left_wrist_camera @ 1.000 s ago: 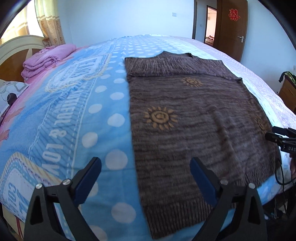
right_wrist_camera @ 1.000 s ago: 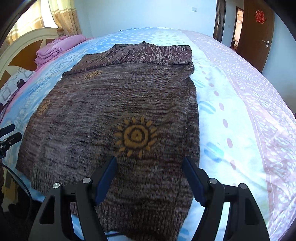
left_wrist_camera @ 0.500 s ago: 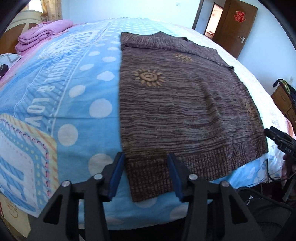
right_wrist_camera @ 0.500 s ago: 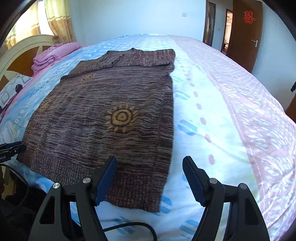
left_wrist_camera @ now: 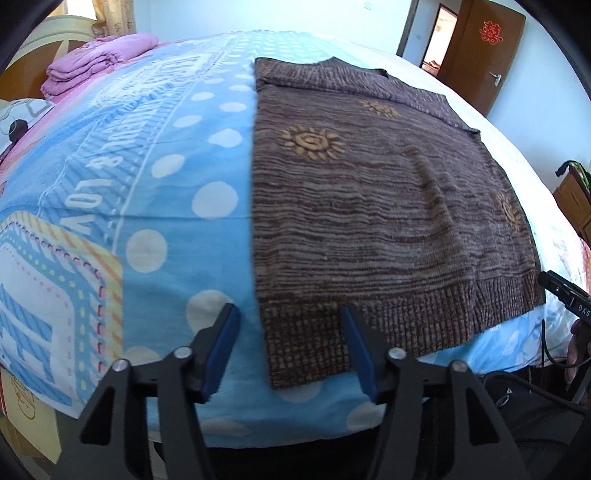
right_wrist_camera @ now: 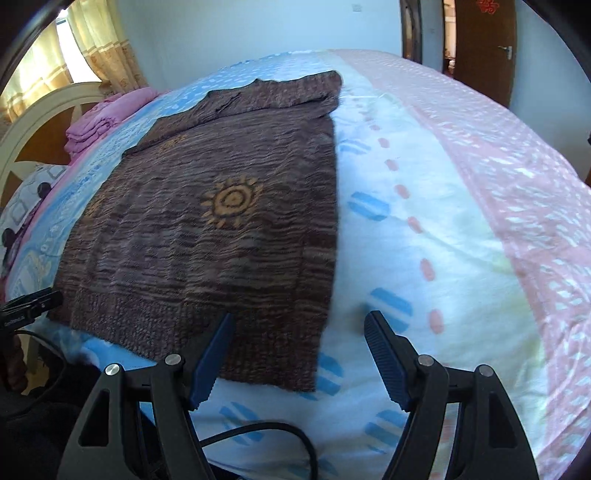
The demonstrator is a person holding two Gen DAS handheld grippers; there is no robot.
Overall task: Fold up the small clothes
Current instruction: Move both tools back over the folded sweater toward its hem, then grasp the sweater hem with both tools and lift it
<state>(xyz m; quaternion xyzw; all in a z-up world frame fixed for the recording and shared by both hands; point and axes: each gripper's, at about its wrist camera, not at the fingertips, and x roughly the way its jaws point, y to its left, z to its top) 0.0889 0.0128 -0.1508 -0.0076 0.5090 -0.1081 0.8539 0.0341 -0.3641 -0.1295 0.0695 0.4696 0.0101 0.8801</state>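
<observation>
The left tongs [left_wrist_camera: 290, 345], narrowed a moment ago and now widening again, straddle the lower-left hem corner of the brown knitted sun-patterned sweater [left_wrist_camera: 369, 206] flat on the blue patterned bed [left_wrist_camera: 155, 221] mid-frame, the released right tongs [right_wrist_camera: 299, 354] having slid to bracket the opposite corner, gripping nothing.

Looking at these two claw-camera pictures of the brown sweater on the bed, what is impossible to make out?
- Sweater underside: both views, it lies flat on the bed.
- Right claw in the left view: only its tip shows at the right edge.
- Folded pink pile: too far off to count the pieces.
- Hallway past the door: too small.
</observation>
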